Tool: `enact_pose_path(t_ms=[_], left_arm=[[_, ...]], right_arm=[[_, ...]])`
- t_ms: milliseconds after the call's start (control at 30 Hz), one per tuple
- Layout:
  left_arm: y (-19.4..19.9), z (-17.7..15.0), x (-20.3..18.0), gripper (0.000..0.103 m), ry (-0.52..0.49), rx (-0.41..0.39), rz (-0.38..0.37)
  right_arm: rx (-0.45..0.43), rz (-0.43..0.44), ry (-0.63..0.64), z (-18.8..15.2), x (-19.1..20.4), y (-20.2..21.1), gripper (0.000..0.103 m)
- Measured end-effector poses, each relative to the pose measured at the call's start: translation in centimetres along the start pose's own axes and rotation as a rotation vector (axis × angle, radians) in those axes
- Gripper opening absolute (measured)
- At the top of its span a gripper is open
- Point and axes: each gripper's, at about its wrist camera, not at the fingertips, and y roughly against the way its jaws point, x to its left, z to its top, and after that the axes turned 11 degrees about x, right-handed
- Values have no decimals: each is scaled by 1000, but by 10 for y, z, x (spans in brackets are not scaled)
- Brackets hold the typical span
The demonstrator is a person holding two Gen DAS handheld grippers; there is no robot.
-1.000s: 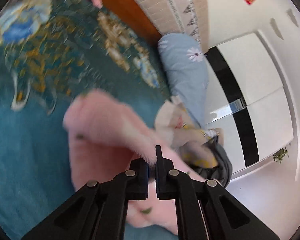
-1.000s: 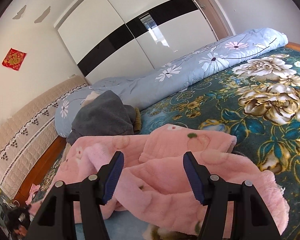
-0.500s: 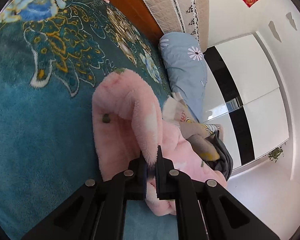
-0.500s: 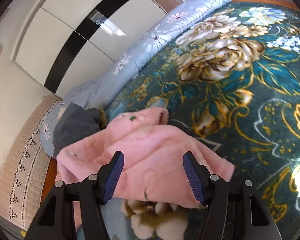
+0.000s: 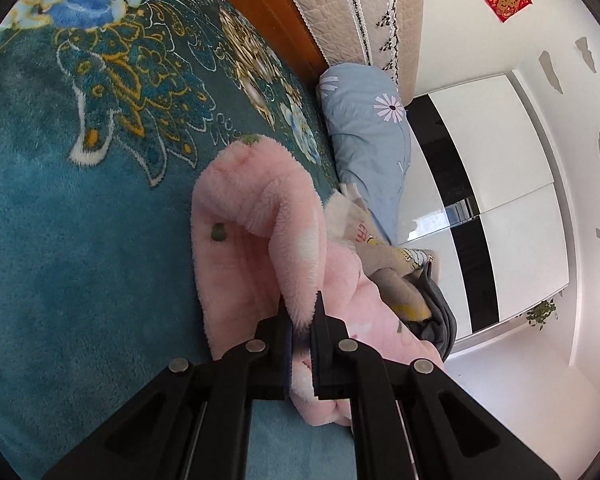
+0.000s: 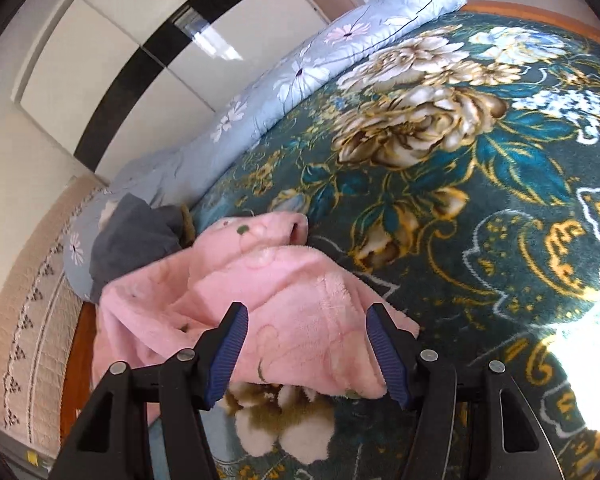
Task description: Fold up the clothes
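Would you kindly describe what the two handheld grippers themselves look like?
Both are matte black plastic, with angular arms that have triangular cut-outs and round silver rivets at the pivots. The left gripper has slim, straight jaws; the right gripper shows ribbed dark-blue pads. No cables, sleeves or markings are visible.

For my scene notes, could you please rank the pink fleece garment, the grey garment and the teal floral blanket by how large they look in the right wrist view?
1. teal floral blanket
2. pink fleece garment, though nearness to the camera enlarges it
3. grey garment, partly hidden behind the pink one
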Motion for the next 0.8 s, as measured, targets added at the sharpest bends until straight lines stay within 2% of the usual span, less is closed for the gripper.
enact_pose_path(t_ms=[33, 100, 167, 200, 233, 367, 633, 700, 800], left_arm=[[0, 0, 0, 4, -3, 2, 1], [0, 0, 0, 4, -3, 4, -2], [-1, 0, 2, 4, 8, 16, -14], [-2, 0, 3, 5, 14, 21, -19], [-3, 0, 5, 5, 21, 26, -22], [-1, -1, 5, 5, 22, 21, -28], [7, -1, 7, 5, 29, -27, -11], [7, 0, 7, 5, 32, -31, -7], [8, 1, 10, 5, 47, -31, -3]], right_arm=[[10, -37, 5, 2, 2, -8, 65], [8, -31, 23, 1, 6, -12, 63], [3, -40, 59, 1, 14, -12, 44], [3, -80, 90, 0, 21, -11, 20], [4, -109, 117, 1, 27, -10, 8], [-51, -95, 192, 8, 50, 17, 7], [-389, -35, 228, 39, 66, 158, 7], [-426, -46, 215, 49, 63, 176, 7], [-410, -113, 175, 71, 52, 166, 7]])
